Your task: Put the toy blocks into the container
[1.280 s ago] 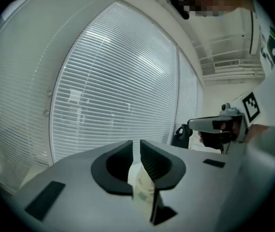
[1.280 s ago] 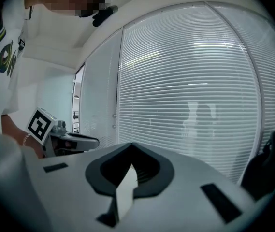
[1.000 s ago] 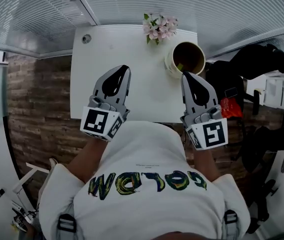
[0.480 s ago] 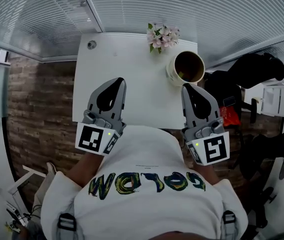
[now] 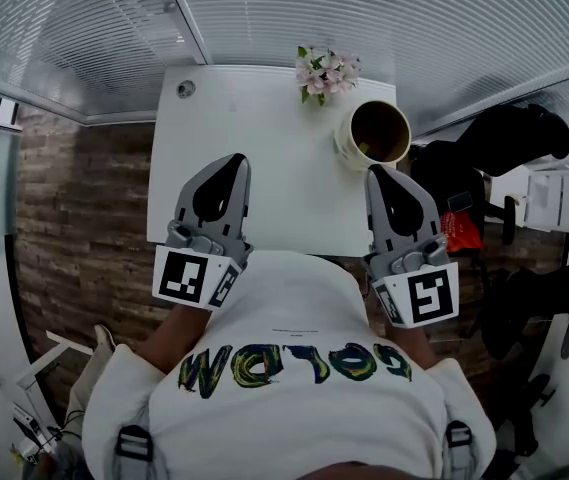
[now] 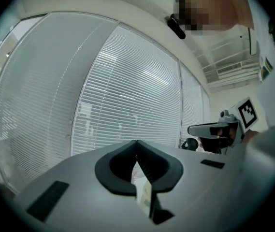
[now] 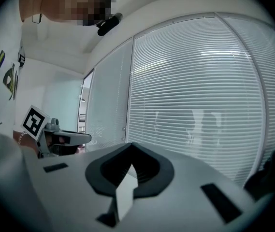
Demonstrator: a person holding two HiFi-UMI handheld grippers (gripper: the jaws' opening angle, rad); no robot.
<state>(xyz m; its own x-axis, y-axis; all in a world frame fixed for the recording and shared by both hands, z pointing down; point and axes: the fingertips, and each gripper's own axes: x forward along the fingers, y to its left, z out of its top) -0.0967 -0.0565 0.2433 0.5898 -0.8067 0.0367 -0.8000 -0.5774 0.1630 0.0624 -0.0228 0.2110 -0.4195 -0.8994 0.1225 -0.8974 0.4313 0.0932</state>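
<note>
no toy blocks lie on the white worktop. a yellowish speck inside the cream container, by the flowers, may be one. left tongs and right tongs are clenched, empty, near the chest. the task looks done, so nothing is left to fetch.

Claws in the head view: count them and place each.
2. The left claw is over the table's near edge; the right claw is just short of the container. None hidden.
</note>
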